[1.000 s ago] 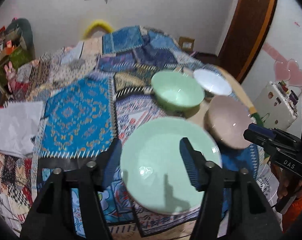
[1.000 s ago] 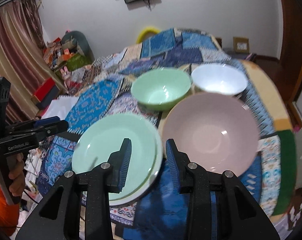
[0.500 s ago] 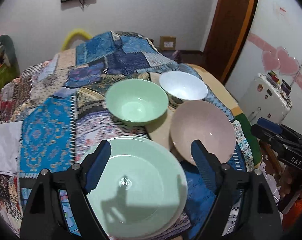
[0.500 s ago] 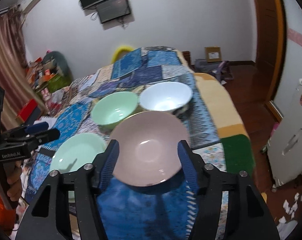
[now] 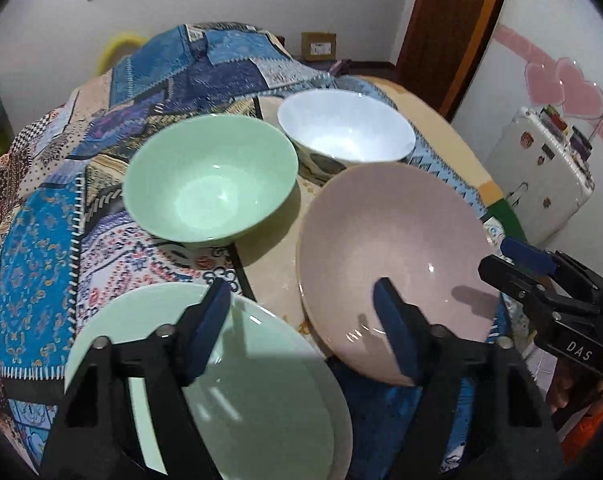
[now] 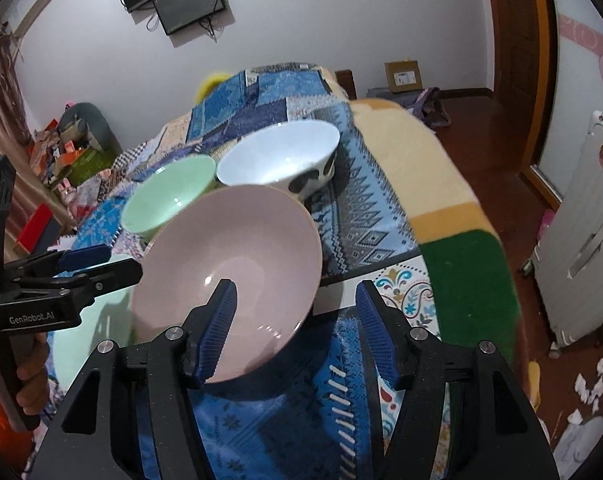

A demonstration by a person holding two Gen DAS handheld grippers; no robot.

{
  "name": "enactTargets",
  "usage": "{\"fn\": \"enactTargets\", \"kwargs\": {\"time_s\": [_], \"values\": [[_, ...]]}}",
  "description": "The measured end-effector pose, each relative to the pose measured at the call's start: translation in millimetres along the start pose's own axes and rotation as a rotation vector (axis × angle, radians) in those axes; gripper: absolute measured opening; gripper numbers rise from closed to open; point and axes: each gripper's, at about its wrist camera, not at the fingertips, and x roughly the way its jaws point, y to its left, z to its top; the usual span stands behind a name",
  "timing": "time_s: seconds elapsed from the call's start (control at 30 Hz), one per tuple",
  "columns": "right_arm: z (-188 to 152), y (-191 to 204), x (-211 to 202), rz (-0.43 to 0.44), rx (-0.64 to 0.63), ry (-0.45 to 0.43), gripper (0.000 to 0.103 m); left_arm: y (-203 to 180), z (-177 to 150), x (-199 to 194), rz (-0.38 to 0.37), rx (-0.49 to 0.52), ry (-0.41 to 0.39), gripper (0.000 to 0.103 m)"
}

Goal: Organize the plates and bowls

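A pink bowl [image 5: 393,248] sits on the patchwork cloth, with a green bowl [image 5: 209,184] and a white bowl [image 5: 345,128] behind it and a green plate [image 5: 253,396] at the near left. My left gripper [image 5: 301,320] is open above the gap between plate and pink bowl, holding nothing. My right gripper [image 6: 293,320] is open, its jaws straddling the near right rim of the pink bowl [image 6: 237,252]. The green bowl [image 6: 169,196] and white bowl [image 6: 277,160] lie beyond. Each gripper shows at the side of the other's view.
The patchwork cloth [image 5: 45,240] covers the table. A white case [image 5: 541,168] stands on the floor at the right, beside a wooden door [image 6: 517,40]. Clutter [image 6: 69,148] sits at the far left. Paper scraps [image 6: 589,384] lie on the floor.
Both grippers have opened wider and moved right and closer to the pink bowl. The left gripper has shifted off the green plate toward the gap beside the bowl.
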Motion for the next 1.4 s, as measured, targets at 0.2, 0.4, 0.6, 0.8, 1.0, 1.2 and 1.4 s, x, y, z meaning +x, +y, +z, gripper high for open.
{"fn": "enactTargets", "kwargs": {"time_s": [0.2, 0.4, 0.6, 0.8, 1.0, 1.2, 1.4], "values": [[-2, -4, 15, 0.041, 0.013, 0.029, 0.045, 1, 2, 22, -0.031, -0.024, 0.048, 0.046], [-5, 0, 22, 0.053, 0.011, 0.042, 0.029, 0, 0, 37, -0.086, -0.042, 0.103, 0.016], [-2, -3, 20, 0.055, 0.038, 0.053, 0.023, -5, -1, 33, -0.072, -0.034, 0.099, 0.015], [0, 3, 12, 0.039, 0.028, 0.048, 0.023, -6, -1, 22, -0.072, -0.04, 0.098, 0.015], [3, 9, 0, 0.032, 0.014, 0.023, 0.023, -9, -1, -2, -0.06, -0.02, 0.047, 0.015], [9, 21, -17, 0.045, 0.002, -0.015, 0.023, -5, -1, -37, -0.056, -0.027, -0.011, 0.015], [16, 47, -32, 0.073, -0.032, -0.062, 0.023, 7, -5, -80, -0.027, -0.032, -0.075, 0.016]]}}
